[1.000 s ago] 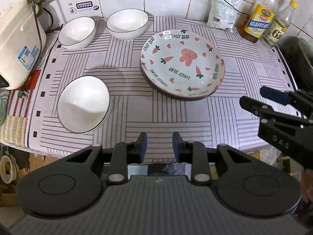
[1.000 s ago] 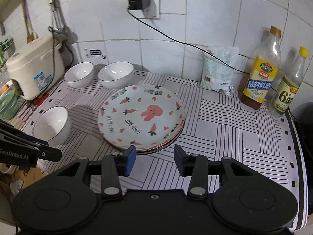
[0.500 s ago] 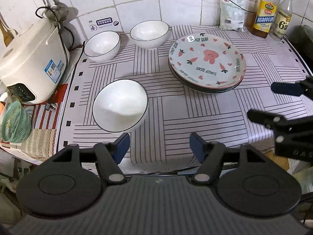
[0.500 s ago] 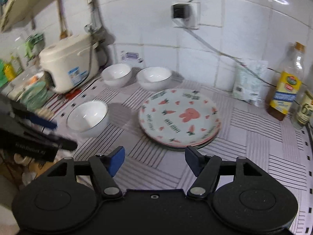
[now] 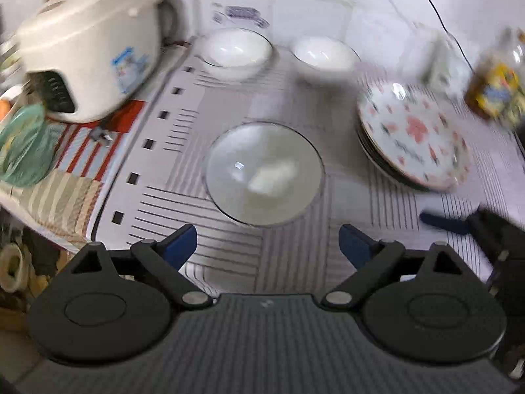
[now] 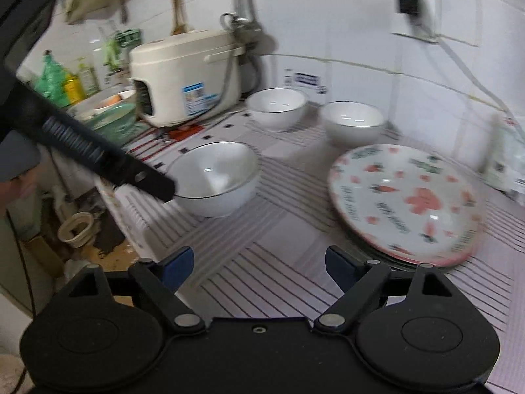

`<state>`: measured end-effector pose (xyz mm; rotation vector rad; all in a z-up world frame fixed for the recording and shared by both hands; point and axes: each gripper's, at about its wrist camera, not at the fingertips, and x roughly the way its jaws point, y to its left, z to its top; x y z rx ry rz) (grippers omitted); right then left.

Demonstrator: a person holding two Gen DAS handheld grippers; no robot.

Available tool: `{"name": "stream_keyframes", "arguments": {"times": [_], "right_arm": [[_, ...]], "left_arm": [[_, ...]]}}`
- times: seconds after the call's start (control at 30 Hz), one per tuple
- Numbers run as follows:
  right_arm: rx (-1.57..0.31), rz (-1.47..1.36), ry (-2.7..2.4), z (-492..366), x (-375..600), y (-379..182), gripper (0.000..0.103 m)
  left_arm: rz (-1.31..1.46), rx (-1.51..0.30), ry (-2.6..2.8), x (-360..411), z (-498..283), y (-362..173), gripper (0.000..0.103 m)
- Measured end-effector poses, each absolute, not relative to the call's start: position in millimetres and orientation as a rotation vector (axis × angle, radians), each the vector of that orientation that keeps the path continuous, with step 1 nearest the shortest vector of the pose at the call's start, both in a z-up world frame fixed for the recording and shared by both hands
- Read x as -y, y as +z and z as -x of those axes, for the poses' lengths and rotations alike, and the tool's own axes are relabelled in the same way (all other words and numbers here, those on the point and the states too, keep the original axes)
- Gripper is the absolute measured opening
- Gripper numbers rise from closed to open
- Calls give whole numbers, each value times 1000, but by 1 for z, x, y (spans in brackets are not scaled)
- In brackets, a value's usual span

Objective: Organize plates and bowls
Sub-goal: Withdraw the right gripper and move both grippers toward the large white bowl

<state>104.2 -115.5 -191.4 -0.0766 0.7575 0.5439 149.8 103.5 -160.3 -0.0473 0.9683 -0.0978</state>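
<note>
A white bowl with a dark rim stands alone near the table's front; it also shows in the right wrist view. Two more white bowls stand at the back by the wall. A stack of rabbit-and-carrot plates sits at the right, also in the right wrist view. My left gripper is open and empty, just short of the near bowl. My right gripper is open and empty, over the table between bowl and plates.
A white rice cooker stands at the back left on the striped table cover. Green strainers lie left of it. Oil bottles and a bag stand at the back right. The table's front edge is just below both grippers.
Both grippers have opened wider. The left gripper has swung left and closer to the lone bowl. The right gripper has turned left and lower towards the bowls.
</note>
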Motion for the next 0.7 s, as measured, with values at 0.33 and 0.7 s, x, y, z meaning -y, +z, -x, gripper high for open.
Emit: {"name": "stream_keyframes", "arguments": {"times": [0.33,0.7], "right_arm": [[-737,100,690,-133,57,-225,90],[-718,74,643,-168,30,-253,90]], "left_arm": [[302,-955,-16,-147,-176,-199,88],[304,-995,-44,-150,-200,-227,28]]}}
